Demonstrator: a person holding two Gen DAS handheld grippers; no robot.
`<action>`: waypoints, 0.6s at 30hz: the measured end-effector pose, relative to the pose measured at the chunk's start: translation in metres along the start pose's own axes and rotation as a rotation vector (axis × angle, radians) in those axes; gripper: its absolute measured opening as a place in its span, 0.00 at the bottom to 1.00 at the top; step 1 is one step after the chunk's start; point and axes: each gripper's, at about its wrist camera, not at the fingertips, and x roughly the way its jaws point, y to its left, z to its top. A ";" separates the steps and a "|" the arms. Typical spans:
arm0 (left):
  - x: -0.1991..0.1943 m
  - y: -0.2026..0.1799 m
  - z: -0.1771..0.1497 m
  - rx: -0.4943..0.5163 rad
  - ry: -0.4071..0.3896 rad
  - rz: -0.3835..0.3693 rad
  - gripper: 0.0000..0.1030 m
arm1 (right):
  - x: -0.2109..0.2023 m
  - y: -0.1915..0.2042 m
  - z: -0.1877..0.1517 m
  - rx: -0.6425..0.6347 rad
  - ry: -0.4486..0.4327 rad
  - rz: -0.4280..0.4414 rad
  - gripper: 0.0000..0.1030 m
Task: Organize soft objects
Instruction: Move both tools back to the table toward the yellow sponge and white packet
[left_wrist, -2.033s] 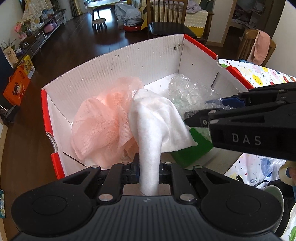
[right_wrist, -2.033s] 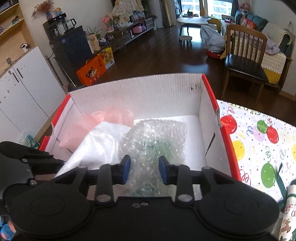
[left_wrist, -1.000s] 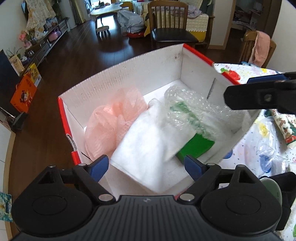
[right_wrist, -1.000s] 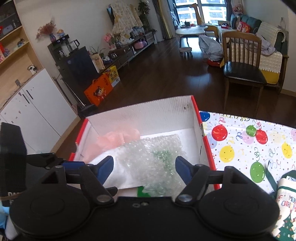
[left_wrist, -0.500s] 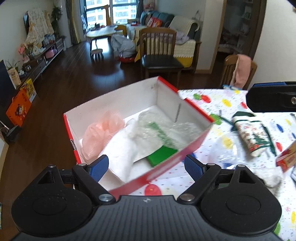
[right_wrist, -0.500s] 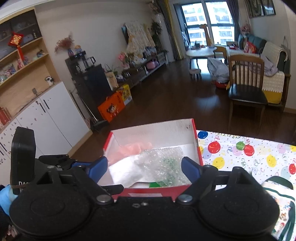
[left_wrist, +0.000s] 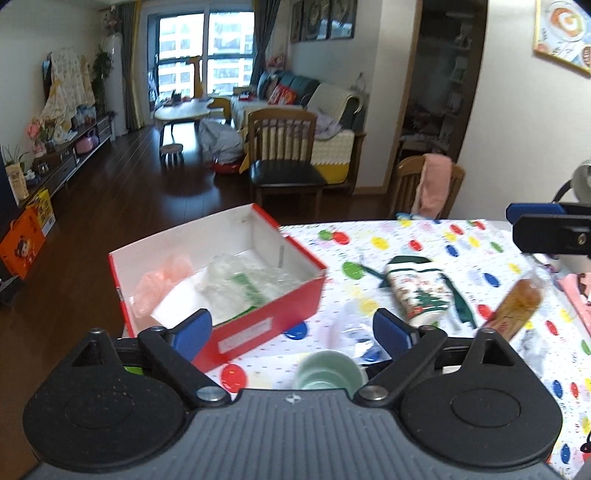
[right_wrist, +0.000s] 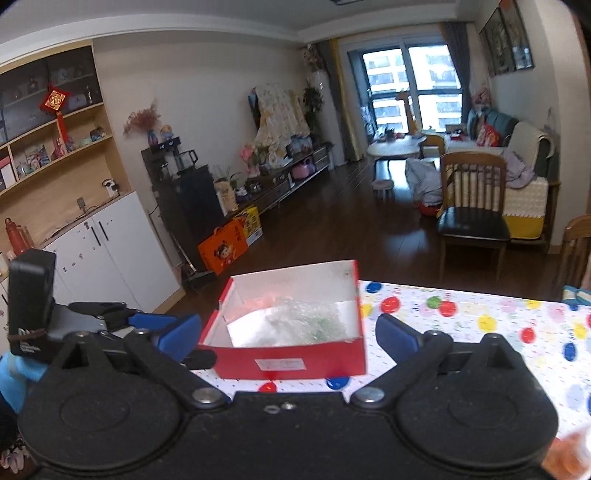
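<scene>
A red cardboard box (left_wrist: 266, 325) with white inner walls stands at the table's left end. It holds a pink mesh puff (left_wrist: 159, 280), a white cloth (left_wrist: 173, 302) and bubble wrap (left_wrist: 243, 284) over something green. My left gripper (left_wrist: 291, 328) hangs back from the box and above the table; its jaws are opening, with nothing between them. In the right wrist view the box (right_wrist: 295, 363) lies ahead with the bubble wrap (right_wrist: 306, 321) inside. My right gripper (right_wrist: 290, 334) is also opening and holds nothing. The left gripper's body (right_wrist: 110, 317) shows at its left.
On the dotted tablecloth (left_wrist: 424, 243) right of the box lie a Christmas-print fabric pouch (left_wrist: 421, 291), a brown snack packet (left_wrist: 517, 306) and clear plastic (left_wrist: 351, 328). A pale green cup (left_wrist: 325, 373) sits just under my left gripper. Wooden chairs (left_wrist: 284, 162) stand beyond the table.
The left gripper let go of the white cloth, which now lies in the box. Both grippers opened wider and drew back and up, so the box looks smaller and farther.
</scene>
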 end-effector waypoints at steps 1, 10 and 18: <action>-0.006 -0.006 -0.003 0.000 -0.010 -0.004 0.94 | -0.009 -0.002 -0.004 -0.002 -0.006 -0.006 0.99; -0.029 -0.050 -0.043 -0.040 -0.032 -0.042 0.98 | -0.077 -0.030 -0.052 0.039 -0.046 -0.083 1.00; -0.035 -0.074 -0.076 -0.101 -0.050 -0.088 1.00 | -0.119 -0.054 -0.110 0.079 -0.060 -0.199 1.00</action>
